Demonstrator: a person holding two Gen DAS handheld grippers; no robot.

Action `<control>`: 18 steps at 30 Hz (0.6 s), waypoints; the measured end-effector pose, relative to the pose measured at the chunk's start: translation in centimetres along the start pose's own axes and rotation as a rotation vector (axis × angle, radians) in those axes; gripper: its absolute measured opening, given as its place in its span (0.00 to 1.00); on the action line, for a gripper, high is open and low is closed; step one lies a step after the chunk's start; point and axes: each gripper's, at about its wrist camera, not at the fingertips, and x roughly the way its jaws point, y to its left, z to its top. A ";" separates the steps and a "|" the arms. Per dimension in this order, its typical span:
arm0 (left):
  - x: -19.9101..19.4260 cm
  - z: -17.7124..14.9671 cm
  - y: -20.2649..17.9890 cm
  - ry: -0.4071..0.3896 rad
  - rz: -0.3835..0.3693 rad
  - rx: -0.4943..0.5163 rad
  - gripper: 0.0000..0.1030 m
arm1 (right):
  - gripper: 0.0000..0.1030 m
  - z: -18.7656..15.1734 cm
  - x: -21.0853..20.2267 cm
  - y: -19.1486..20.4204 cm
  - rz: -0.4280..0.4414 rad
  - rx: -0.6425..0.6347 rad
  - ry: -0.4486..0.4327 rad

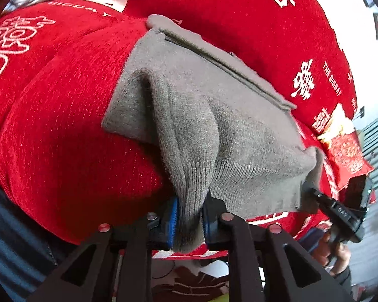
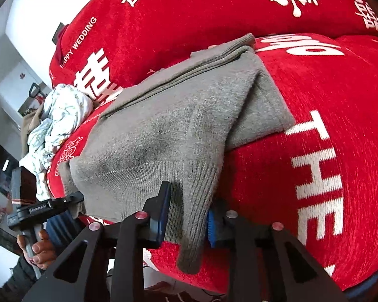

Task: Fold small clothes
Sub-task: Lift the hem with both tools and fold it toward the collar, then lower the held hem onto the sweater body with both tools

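Note:
A grey knit garment (image 1: 214,115) lies partly folded on a red sofa cover (image 1: 63,125). My left gripper (image 1: 189,214) is shut on the garment's near ribbed hem corner, between its blue pads. My right gripper (image 2: 186,216) is shut on the other near hem corner of the same garment (image 2: 163,130). Each gripper shows in the other's view: the right one (image 1: 312,196) at the garment's right edge, the left one (image 2: 75,198) at its left edge. The garment's far part lies folded in layers against the sofa back.
The red cover (image 2: 302,100) with white lettering spans the seat and back cushions. A crumpled pale floral cloth (image 2: 60,115) lies on the seat at left in the right wrist view. A red and gold packet (image 1: 345,146) lies at right. A white wall and cabinets stand beyond.

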 end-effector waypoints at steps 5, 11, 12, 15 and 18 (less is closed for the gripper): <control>-2.0 0.0 -1.2 -0.053 0.020 0.056 0.09 | 0.08 0.2 -0.9 0.5 0.031 -0.015 -0.003; -7.2 2.0 -4.0 -0.228 -0.001 0.106 0.09 | 0.08 2.5 -6.6 2.1 0.135 -0.033 -0.164; -7.6 2.4 -4.5 -0.243 -0.001 0.111 0.09 | 0.08 3.0 -7.4 2.6 0.143 -0.040 -0.188; -9.2 4.3 -6.0 -0.290 0.008 0.125 0.09 | 0.08 4.7 -9.3 4.1 0.160 -0.052 -0.263; -9.9 6.4 -6.9 -0.324 0.016 0.123 0.09 | 0.08 6.4 -10.4 4.9 0.153 -0.047 -0.321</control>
